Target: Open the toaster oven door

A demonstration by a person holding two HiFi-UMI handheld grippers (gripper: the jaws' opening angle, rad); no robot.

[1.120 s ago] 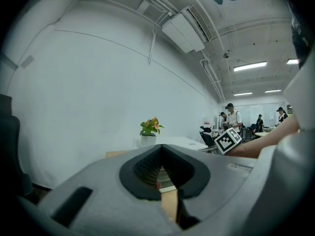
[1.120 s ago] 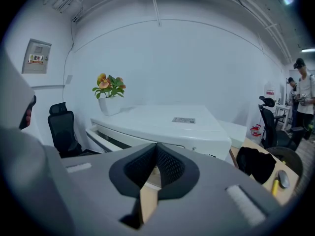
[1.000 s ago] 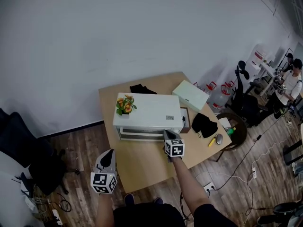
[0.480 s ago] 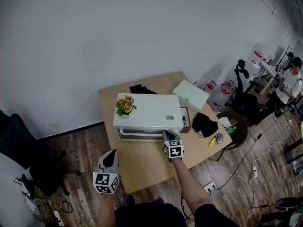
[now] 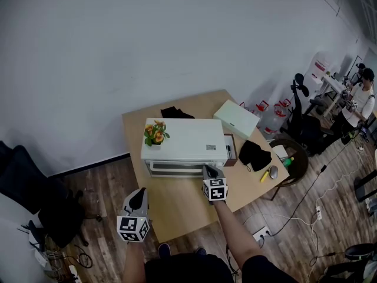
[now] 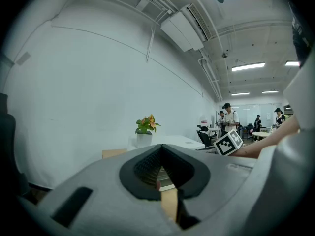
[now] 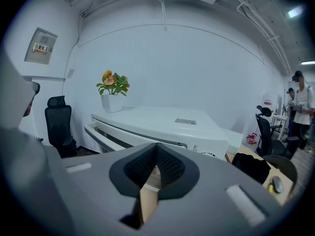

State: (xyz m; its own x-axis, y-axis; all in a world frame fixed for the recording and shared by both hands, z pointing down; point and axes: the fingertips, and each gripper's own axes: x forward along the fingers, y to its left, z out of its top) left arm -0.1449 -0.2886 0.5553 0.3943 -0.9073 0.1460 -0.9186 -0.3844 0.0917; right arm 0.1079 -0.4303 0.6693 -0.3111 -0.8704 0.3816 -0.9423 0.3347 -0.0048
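The white toaster oven (image 5: 185,141) stands in the middle of a wooden table (image 5: 177,202) with a potted plant (image 5: 154,131) on its top. My right gripper (image 5: 207,168) is at the oven's front right corner, shut, with nothing between its fingers. In the right gripper view the oven (image 7: 167,124) fills the middle, and its door handle (image 7: 106,134) runs off to the left of my right gripper (image 7: 156,149). My left gripper (image 5: 138,194) hangs off the table's front left edge, shut and empty. In the left gripper view, my left gripper (image 6: 161,150) points toward the oven (image 6: 184,142).
Right of the oven lie a white box (image 5: 236,118), a brown notebook (image 5: 230,149), a black cloth (image 5: 254,154), a yellow marker (image 5: 263,176) and a mouse (image 5: 273,173). A black office chair (image 5: 35,199) stands at the left. People stand at the far right.
My left gripper has drifted slightly to the right toward the table. My right gripper stays at the oven's front right corner.
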